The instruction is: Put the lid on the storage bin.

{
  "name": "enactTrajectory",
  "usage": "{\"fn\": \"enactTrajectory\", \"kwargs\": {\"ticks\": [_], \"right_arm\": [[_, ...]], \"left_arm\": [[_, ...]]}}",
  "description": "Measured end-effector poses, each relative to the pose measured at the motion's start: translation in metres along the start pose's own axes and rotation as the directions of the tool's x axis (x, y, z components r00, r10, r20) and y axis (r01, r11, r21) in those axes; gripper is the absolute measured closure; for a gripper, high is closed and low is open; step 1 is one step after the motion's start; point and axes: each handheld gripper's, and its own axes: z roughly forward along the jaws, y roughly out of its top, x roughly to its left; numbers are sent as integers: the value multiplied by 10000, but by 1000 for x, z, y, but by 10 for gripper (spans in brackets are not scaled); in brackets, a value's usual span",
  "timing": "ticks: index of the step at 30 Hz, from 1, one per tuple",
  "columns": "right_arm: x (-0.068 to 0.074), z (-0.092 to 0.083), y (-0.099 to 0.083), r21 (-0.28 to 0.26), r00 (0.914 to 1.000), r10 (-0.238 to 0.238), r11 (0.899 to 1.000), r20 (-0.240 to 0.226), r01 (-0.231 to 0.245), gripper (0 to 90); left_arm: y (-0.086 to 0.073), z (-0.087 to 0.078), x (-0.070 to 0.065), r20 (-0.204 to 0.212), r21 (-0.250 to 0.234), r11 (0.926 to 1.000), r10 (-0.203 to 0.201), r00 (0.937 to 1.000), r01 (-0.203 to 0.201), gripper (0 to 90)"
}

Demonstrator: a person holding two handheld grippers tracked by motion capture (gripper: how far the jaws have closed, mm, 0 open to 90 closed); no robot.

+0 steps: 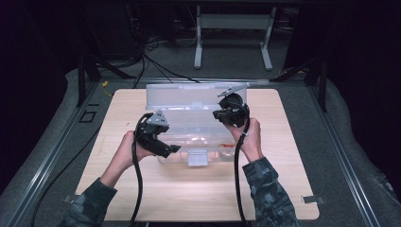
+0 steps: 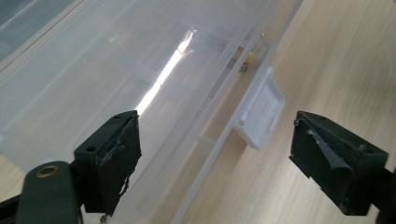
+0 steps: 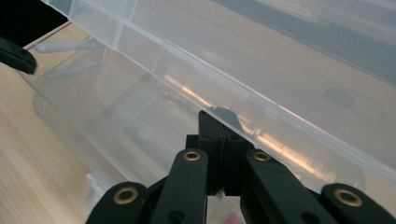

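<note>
- Sitting mid-table (image 1: 142, 198), the clear box (image 1: 189, 124) is standing open, lid (image 1: 179, 94) up at the back, latch (image 1: 197, 157) facing the person.
- Right gripper (image 3: 219, 135) is clenching shut, tips against the lid edge, likely propping it.
- Left gripper (image 2: 212, 154) is hanging released by the front wall near the latch, gripping nothing.

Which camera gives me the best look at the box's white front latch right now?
The left gripper view: the white latch sits large and unblocked on the clear plastic box. The high view shows it small at the front edge. In the right gripper view I cannot make it out for certain.
</note>
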Motion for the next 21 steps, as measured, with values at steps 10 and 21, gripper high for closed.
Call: {"fn": "enactTrajectory", "kwargs": {"ticks": [10,21], "right_arm": [[5,-1,-18,95,9998,178,9998,-21,-178,900],[13,-7,-39,-145,9994,270,9995,232,-266,900]], "left_arm": [[-21,-24,-3,-562,293,9996,-29,9984,45,76],[-62,-28,13,-943,330,9938,-1024,9903,1059,39]]}}
